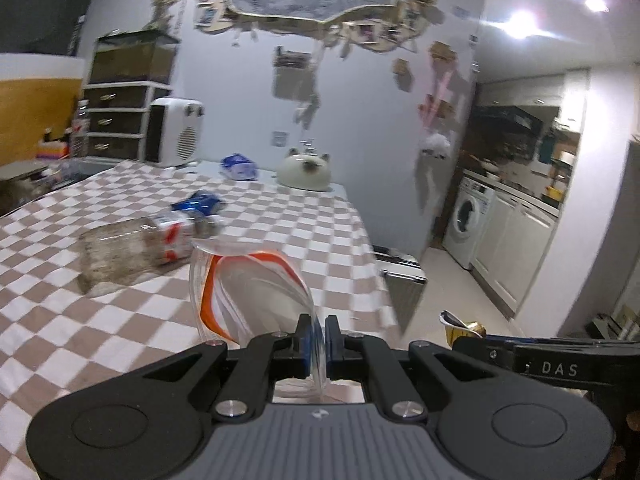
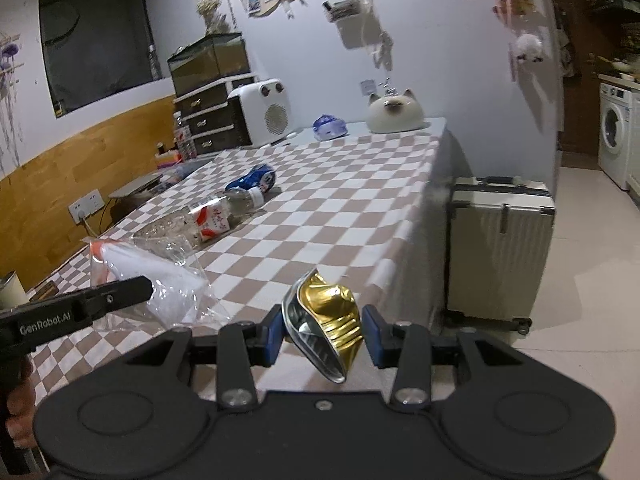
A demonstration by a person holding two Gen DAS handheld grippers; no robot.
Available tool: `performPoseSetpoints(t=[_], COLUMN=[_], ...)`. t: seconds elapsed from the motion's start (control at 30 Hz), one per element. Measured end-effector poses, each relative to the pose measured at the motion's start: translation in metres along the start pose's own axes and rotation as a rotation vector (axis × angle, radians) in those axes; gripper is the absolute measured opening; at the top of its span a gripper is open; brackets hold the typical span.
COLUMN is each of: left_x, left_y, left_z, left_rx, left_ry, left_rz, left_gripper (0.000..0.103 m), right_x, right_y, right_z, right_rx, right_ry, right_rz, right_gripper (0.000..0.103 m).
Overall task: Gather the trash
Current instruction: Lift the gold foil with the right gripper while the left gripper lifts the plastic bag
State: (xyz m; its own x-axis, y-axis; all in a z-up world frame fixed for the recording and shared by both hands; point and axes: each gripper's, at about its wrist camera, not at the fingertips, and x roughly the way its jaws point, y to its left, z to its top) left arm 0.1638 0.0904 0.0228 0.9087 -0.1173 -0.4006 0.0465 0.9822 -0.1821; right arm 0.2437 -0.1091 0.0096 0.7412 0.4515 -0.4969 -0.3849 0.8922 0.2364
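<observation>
My left gripper [image 1: 318,330] is shut on the edge of a clear plastic bag [image 1: 248,292] with an orange stripe, held above the checkered tablecloth [image 1: 100,320]. My right gripper [image 2: 324,332] is shut on a crushed gold can [image 2: 326,316], over the table's near right edge. The right wrist view shows the left gripper [image 2: 144,291] and its bag [image 2: 168,280] at the left. A clear plastic bottle [image 2: 212,216] with a red and white label lies on the cloth. A crushed blue can [image 2: 256,178] lies just beyond it. A blue wrapper [image 2: 330,126] rests near the far edge.
A white heater [image 2: 264,116] and a cat-shaped white object [image 2: 394,114] stand at the table's far end by the wall. Dark drawers [image 2: 208,120] sit to their left. A pale suitcase [image 2: 500,248] stands on the floor right of the table. A washing machine [image 2: 614,128] is beyond.
</observation>
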Motion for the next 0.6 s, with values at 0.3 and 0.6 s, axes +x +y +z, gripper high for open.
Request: performPoseSetpoints(t=[0.3, 0.6], left_x=[0.002, 0.019], left_y=[-0.075, -0.140], left_z=[-0.016, -0.042], left_rx=[0.073, 0.112], left_ry=[0.026, 0.082], left_rz=[-0.112, -0.211], left_gripper=[0.006, 0.006], right_x=[-0.056, -0.100], right_y=[-0.050, -0.109], right_z=[-0.021, -0.049], right_rx=[0.042, 0.110], right_ry=[-0.051, -0.060], right_rz=[-0.096, -0.188], right_gripper=[0.042, 0.042])
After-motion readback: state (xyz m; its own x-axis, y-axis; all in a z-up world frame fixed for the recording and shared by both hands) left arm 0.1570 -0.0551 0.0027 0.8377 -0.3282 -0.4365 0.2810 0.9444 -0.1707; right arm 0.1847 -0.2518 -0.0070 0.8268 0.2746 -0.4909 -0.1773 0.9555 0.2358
